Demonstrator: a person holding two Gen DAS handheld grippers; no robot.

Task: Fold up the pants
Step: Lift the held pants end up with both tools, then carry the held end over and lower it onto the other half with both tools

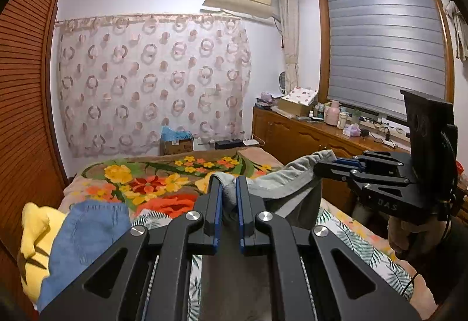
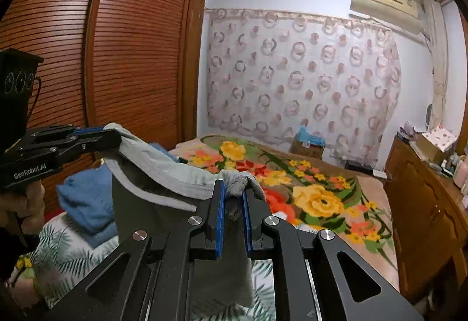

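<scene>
Ahead of you the floral blanket [image 2: 316,192] lies open and flat. On your left, folded blue clothes [image 2: 87,198] and the louvred wardrobe [image 2: 122,51] hem you in; on your right, the wooden cabinet [image 2: 424,204] probably stands just beside the bed.
</scene>
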